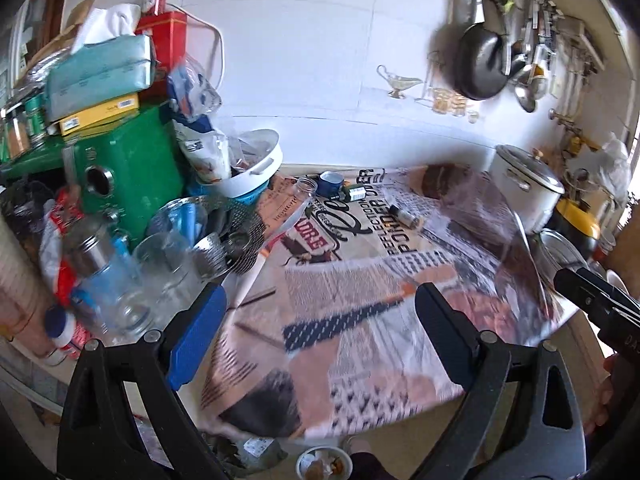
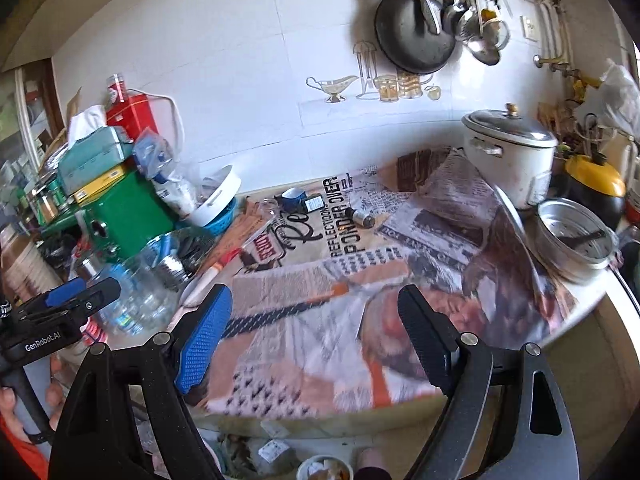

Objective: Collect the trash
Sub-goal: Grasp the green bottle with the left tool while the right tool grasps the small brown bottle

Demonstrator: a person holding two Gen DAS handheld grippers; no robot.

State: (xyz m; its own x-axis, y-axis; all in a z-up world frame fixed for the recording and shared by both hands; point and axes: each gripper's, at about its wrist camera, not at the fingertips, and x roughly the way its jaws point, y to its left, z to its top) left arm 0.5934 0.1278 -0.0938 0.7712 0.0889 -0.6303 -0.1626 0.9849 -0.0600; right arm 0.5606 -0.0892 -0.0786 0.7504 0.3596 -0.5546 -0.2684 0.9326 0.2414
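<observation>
Newspaper-covered kitchen bench (image 2: pixel 320 304), small dark glass bottle (image 2: pixel 362 217) lying near its back edge (label unreadable), left gripper (image 1: pixel 320 336) and right gripper (image 2: pixel 316 336) both spread wide, empty.

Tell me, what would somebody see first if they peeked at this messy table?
Probably the newspaper-print tablecloth covering the table's middle, with big black letters near the back. Then the bright green box on the left, piled with a tissue pack and a red tin. On the right stands a white pot with a metal lid, and a black pan hangs on the wall above.
</observation>
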